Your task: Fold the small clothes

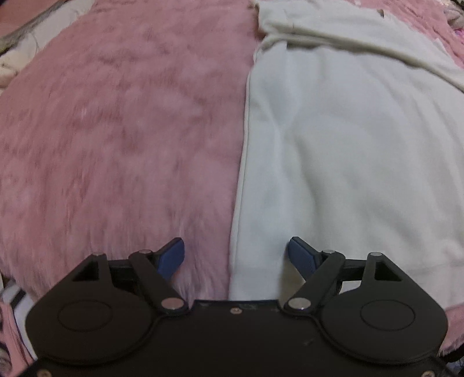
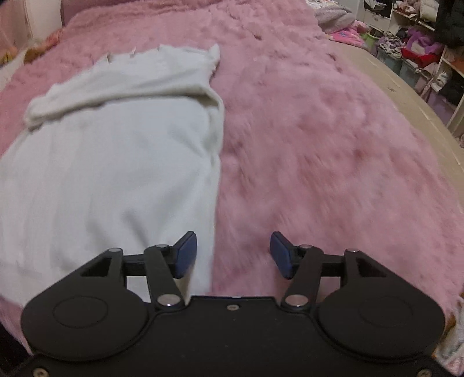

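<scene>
A pale white garment (image 1: 348, 145) lies flat on a fluffy pink blanket (image 1: 116, 130), folded lengthwise with a sleeve laid across its far end. In the left wrist view my left gripper (image 1: 236, 256) hovers open over the garment's left long edge, near its close end. The right wrist view shows the same garment (image 2: 116, 162) on the left of the pink blanket (image 2: 319, 145). My right gripper (image 2: 233, 255) is open above the garment's right long edge, its left blue fingertip (image 2: 185, 255) over the cloth. Nothing is held by either one.
Beyond the bed's right side a beige floor (image 2: 406, 87) leads to shelves and bins stuffed with clothes (image 2: 414, 43). A grey bundle (image 2: 333, 14) lies at the blanket's far end. Striped fabric (image 1: 14, 304) shows at the near left corner.
</scene>
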